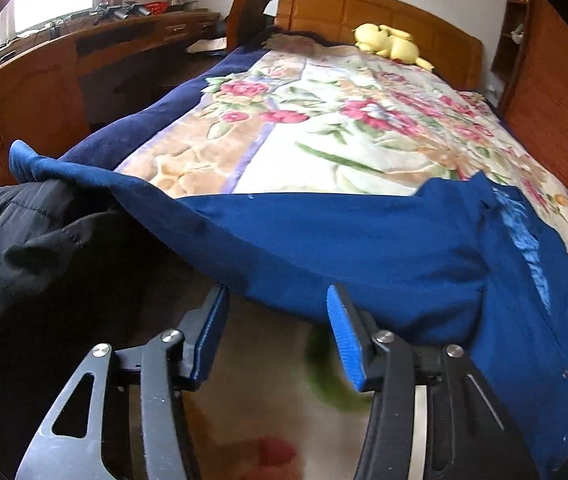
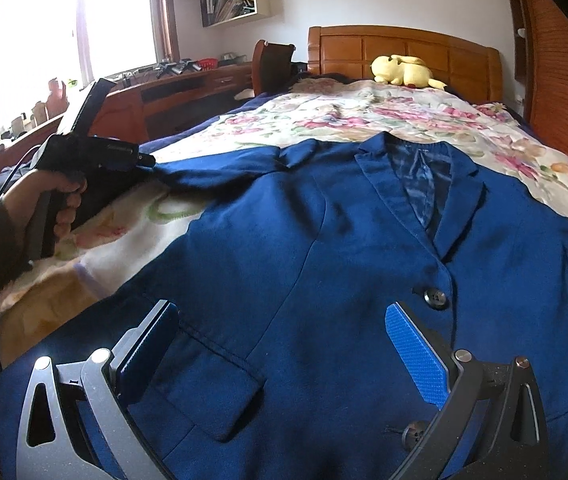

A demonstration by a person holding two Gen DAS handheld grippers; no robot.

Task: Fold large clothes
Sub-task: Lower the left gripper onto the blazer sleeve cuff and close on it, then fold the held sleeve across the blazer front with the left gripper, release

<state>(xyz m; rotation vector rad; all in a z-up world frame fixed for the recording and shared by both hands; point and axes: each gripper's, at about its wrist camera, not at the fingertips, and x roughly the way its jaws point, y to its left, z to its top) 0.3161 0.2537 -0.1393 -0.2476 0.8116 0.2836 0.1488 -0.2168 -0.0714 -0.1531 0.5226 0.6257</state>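
Observation:
A blue blazer [image 2: 323, 248] lies face up on the floral blanket [image 2: 323, 120], collar toward the headboard, with dark buttons down its front. My right gripper [image 2: 280, 316] is open, hovering over the blazer's lower front near the pocket flap. My left gripper [image 1: 276, 300] is open at the edge of the blazer's left sleeve [image 1: 323, 240], which stretches across the view. In the right wrist view the left gripper [image 2: 146, 160] is at the sleeve's end; whether it touches the cloth is unclear.
A yellow plush toy [image 2: 403, 70] lies by the wooden headboard [image 2: 403, 48]. A wooden desk [image 1: 44, 72] with clutter runs along the window side. A black padded garment [image 1: 16, 232] lies at the left. A wooden wardrobe [image 2: 555, 80] flanks the bed's right side.

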